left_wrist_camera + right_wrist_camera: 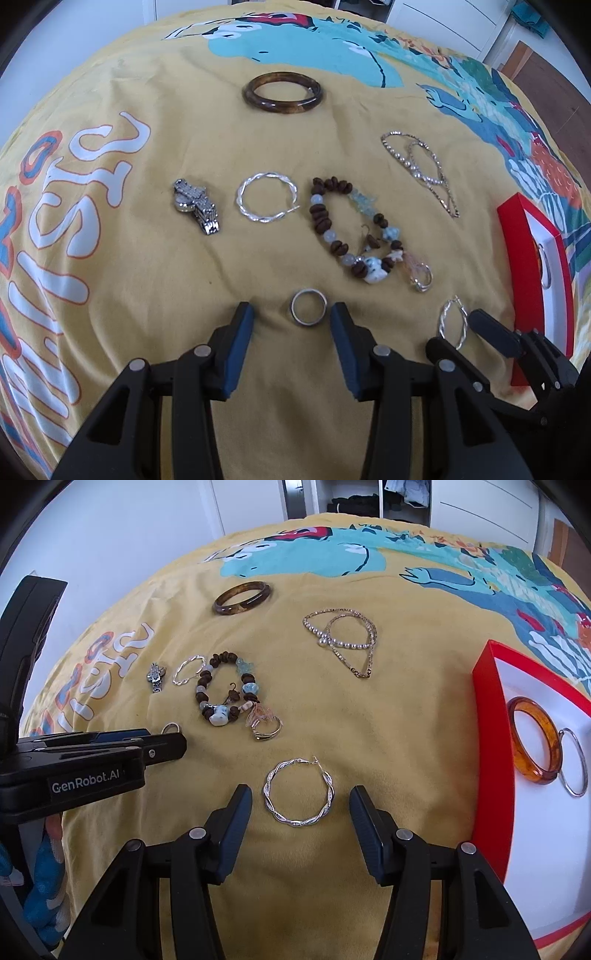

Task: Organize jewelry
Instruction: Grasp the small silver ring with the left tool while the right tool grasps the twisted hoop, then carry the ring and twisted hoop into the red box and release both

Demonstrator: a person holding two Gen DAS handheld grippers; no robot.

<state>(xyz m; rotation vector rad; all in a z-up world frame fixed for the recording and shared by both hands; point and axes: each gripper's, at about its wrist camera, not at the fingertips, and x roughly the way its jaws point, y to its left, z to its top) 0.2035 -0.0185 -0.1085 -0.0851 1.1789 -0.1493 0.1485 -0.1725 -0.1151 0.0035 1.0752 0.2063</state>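
Note:
Jewelry lies on a yellow printed cloth. My left gripper (292,314) is open with a silver ring (308,307) lying between its fingertips. My right gripper (301,799) is open around a twisted silver hoop (299,793), not touching it. That hoop also shows in the left wrist view (452,322). Farther out lie a beaded bracelet (354,229), a second twisted hoop (266,202), a folded metal watch (197,205), a dark brown bangle (282,92), a small ring (421,278) and pearl and chain necklaces (341,638).
A red box with a white inside (493,709) stands at the right. It holds an amber bangle (535,740) and a thin silver bangle (574,762). White walls and cupboard doors lie beyond the cloth.

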